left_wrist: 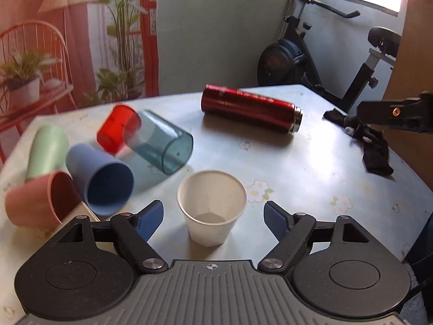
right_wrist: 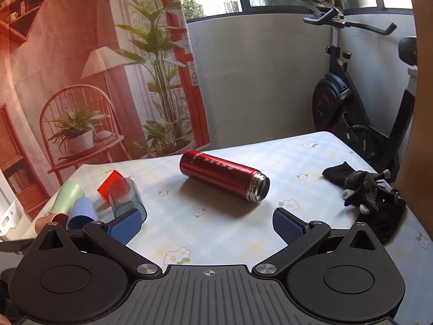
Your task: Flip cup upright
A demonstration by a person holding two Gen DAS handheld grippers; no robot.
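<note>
The white paper cup [left_wrist: 212, 207] stands upright on the table [left_wrist: 311, 168], mouth up, its axis vertical, directly between the spread fingers of the left gripper [left_wrist: 213, 218], touching neither. The left gripper is level and low over the table. The right gripper [right_wrist: 207, 226], also spread and empty, faces the red flask [right_wrist: 224, 178], well right of the cup.

White paper cup [left_wrist: 212, 206], red flask [right_wrist: 224, 179], black glove [right_wrist: 370, 197], pale checked tablecloth [right_wrist: 230, 227] with white flowers.
</note>
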